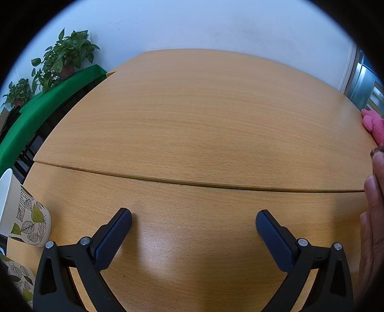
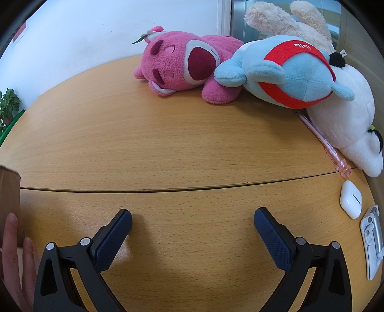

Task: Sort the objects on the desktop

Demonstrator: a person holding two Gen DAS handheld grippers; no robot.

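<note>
The left gripper (image 1: 193, 219) is spread wide, with nothing between its dark textured pads (image 1: 112, 237), and sits low over the wooden table (image 1: 192, 120). A seam (image 1: 192, 183) between two tabletop panels runs across the table just beyond the fingertips. At the left edge of the left wrist view stands a leaf-patterned container (image 1: 28, 220) with a white interior; a second leaf-patterned item (image 1: 19, 278) lies below it, partly hidden by the gripper frame. A hand (image 1: 373, 216) enters at the right edge. Further left, potted plants (image 1: 64, 52) stand on a green-covered surface (image 1: 48, 100).

The right gripper (image 2: 193, 219) is likewise spread wide and holds nothing. The table area directly ahead of it is bare wood. At the far right corner lies a group of soft toys: a pink plush (image 2: 182, 63), a blue plush (image 2: 288, 72) with a red band leaning on it, a white plush (image 2: 348, 120) touching the blue one, and a cream plush (image 2: 276, 19) behind. A pink pen (image 2: 324, 141) lies beside the white plush. Nearer, at the right edge, rest a white earbud case (image 2: 351, 199) and a white-and-silver item (image 2: 373, 240), possibly a clip; the view is too distorted to tell. A brown object (image 2: 9, 192) and fingers (image 2: 14, 252) appear at the left edge.
</note>
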